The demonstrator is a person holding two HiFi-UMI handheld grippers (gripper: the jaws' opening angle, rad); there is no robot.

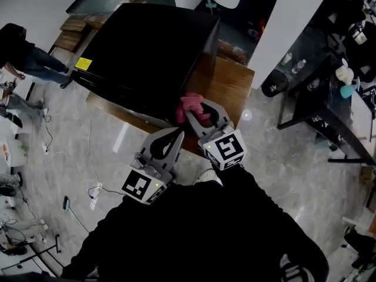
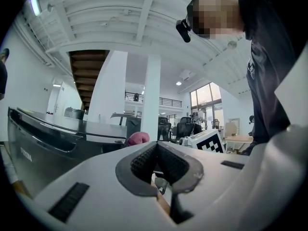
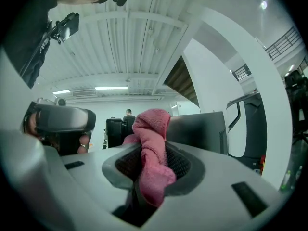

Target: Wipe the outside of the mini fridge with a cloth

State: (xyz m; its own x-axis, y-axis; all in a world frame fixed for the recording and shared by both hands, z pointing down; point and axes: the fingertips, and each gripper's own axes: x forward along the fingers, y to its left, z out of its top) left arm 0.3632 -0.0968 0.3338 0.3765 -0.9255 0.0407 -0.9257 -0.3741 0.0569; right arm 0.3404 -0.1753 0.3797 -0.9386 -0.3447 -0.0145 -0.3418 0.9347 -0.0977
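The right hand-held gripper (image 1: 198,113) squeezes a pink cloth (image 1: 190,103) close to the black mini fridge (image 1: 147,46), and the left hand-held gripper (image 1: 175,137) is closed on nothing.

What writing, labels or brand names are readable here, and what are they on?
None is readable.
Yellow sticker on the black mini fridge: too small.
Small print low on the fridge: blurred.
Marker cubes: black-and-white squares, no words.
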